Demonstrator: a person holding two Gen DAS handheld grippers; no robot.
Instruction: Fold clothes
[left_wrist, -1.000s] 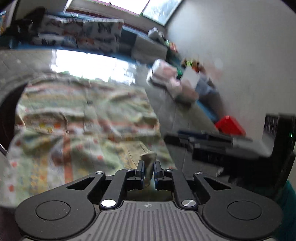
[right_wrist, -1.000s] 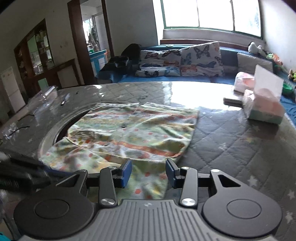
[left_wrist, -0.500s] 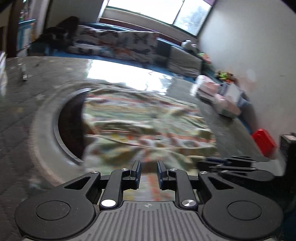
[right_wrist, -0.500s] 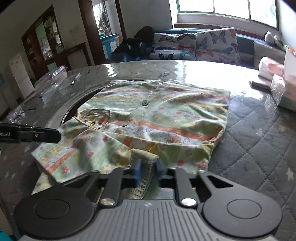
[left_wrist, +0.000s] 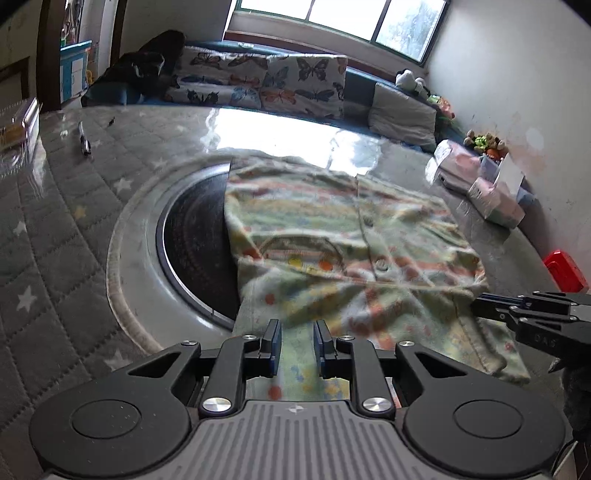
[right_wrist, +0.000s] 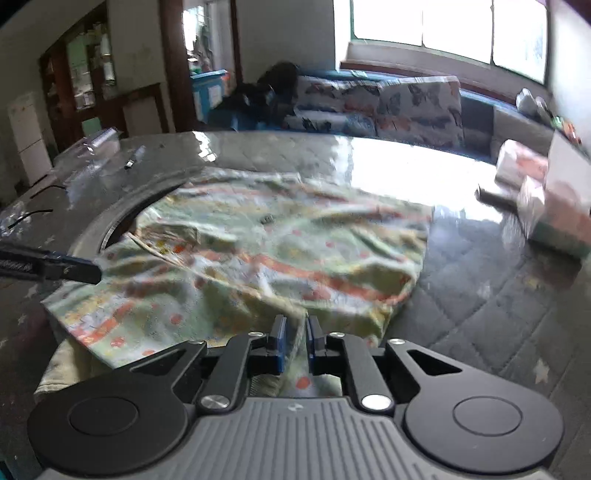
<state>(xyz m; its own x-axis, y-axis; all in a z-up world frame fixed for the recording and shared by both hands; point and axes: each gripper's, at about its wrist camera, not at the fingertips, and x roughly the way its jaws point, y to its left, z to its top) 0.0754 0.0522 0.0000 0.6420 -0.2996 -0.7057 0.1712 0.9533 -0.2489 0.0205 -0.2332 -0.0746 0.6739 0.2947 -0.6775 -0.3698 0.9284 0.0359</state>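
Note:
A pale green buttoned shirt (left_wrist: 354, 240) with orange and yellow print lies on the grey quilted table, partly over a round dark inset. Its near edge is folded over. My left gripper (left_wrist: 295, 341) is open above the shirt's near left edge, with cloth seen between its fingers. My right gripper (right_wrist: 294, 341) is shut on a pinch of the shirt (right_wrist: 277, 251) at its near edge. The right gripper also shows at the right of the left wrist view (left_wrist: 517, 314), and the left gripper shows at the left of the right wrist view (right_wrist: 55, 266).
The round dark inset (left_wrist: 195, 236) has a metal ring. A tissue box and packets (left_wrist: 491, 192) stand at the table's right edge, a pen (left_wrist: 85, 138) and a clear box (left_wrist: 18, 125) at the left. A sofa with butterfly cushions (left_wrist: 280, 88) runs behind the table.
My left gripper let go of the cloth, opened and swung left. My right gripper closed on the shirt's near edge and lifted it a little.

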